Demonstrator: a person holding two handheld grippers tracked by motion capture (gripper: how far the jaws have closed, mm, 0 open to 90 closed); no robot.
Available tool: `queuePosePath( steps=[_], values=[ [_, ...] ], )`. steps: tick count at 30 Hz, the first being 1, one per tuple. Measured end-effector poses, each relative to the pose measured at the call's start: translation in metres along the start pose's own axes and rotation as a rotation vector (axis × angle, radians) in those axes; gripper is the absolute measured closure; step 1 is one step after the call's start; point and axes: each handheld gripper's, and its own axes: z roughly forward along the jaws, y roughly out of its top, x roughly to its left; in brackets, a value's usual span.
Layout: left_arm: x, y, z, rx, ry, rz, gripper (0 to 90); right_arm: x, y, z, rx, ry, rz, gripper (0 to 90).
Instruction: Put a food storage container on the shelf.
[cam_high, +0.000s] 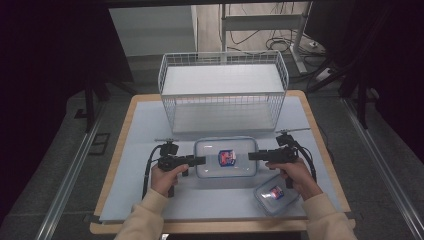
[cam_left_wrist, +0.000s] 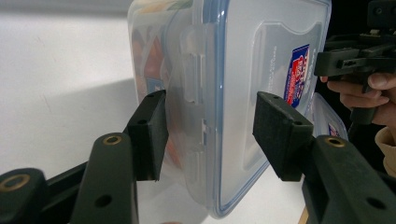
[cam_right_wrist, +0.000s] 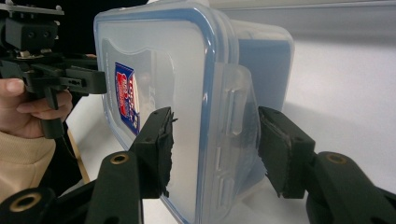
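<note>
Hands in cream sleeves come in from the near edge of the counter (cam_high: 150, 120), each holding a hand-held gripper turned inward toward the large clear container (cam_high: 226, 158) lying flat between them. On the left, the left hand-held gripper (cam_high: 201, 160) reaches the container's left short end; in the left gripper view its two black pads (cam_left_wrist: 150, 133) straddle the side latch flap of the container (cam_left_wrist: 219, 93), one pad on the base side and the other on the lid side, and the jaws stand apart with a visible gap to the plastic (the base-side pad sits very close, and whether it touches I cannot tell). The container's lid has a blue seal line and a red-and-blue label (cam_high: 227, 157) in its middle. Behind it, toward the far edge, stands a white wire basket (cam_high: 223, 92). On the right, the right hand-held gripper (cam_high: 252, 156) meets the container's right short end; in the right gripper view its worn pads (cam_right_wrist: 161, 140) likewise flank that end's latch flap on the container (cam_right_wrist: 187, 84), jaws apart and not pressing. Nearer the person, just beside the right hand (cam_high: 295, 172), lies a smaller lidded container (cam_high: 275, 195) with the same label.
</note>
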Motion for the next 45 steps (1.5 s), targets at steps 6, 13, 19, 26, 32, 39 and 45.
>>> queuePosePath(
  steps=[6,13,19,26,32,39,45],
  values=[
    [-0.007,0.003,-0.004,-0.017,0.002,0.025,46.7,0.004,0.001,-0.006,-0.025,0.007,-0.021,47.7],
    [-0.013,0.007,-0.011,-0.044,-0.010,0.052,46.9,0.012,0.004,-0.016,-0.054,0.005,-0.067,49.4],
    [-0.020,0.012,-0.016,-0.061,0.000,0.081,46.9,0.017,0.008,-0.021,-0.080,0.011,-0.083,49.4],
    [-0.032,0.022,-0.027,-0.081,0.012,0.121,46.9,0.026,0.013,-0.028,-0.113,0.016,-0.110,49.4],
    [-0.044,0.032,-0.037,-0.105,0.022,0.151,46.9,0.038,0.025,-0.039,-0.144,0.020,-0.151,49.4],
    [-0.052,0.040,-0.045,-0.123,0.021,0.176,47.0,0.046,0.033,-0.046,-0.161,0.020,-0.172,49.4],
    [-0.058,0.047,-0.050,-0.134,0.022,0.189,47.2,0.051,0.040,-0.051,-0.172,0.021,-0.185,49.4]
  ],
)
